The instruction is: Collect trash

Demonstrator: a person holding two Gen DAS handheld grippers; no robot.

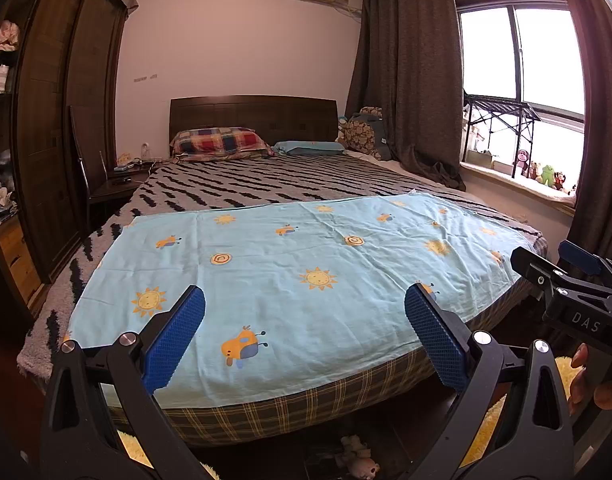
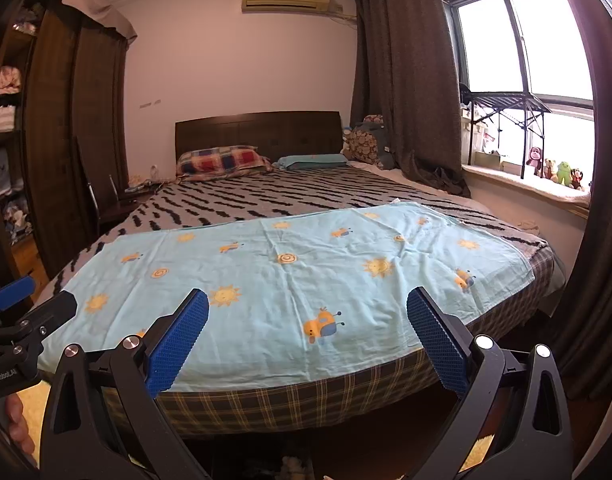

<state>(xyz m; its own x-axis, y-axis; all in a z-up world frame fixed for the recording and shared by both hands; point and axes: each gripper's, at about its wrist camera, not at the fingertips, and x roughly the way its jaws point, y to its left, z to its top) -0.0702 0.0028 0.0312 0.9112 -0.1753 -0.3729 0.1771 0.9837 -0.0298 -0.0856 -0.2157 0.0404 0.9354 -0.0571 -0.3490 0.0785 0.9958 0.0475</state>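
Both grippers hover at the foot of the bed, nothing picked up yet.

The left gripper (image 1: pixel 305 334) and right gripper (image 2: pixel 308 336) hang side by side off the bed's (image 1: pixel 266 412) near edge, fingers spread wide and empty, likely ready to scan for trash. No trash shows on the blue sheet (image 1: pixel 290 280); small pale clutter (image 1: pixel 356 460) lies on the floor under the bed, too unclear to identify.

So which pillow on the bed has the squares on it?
The checked pillow, the left one by the headboard. It has red, blue and yellow squares. The other pillow beside it is plain light blue and flatter.
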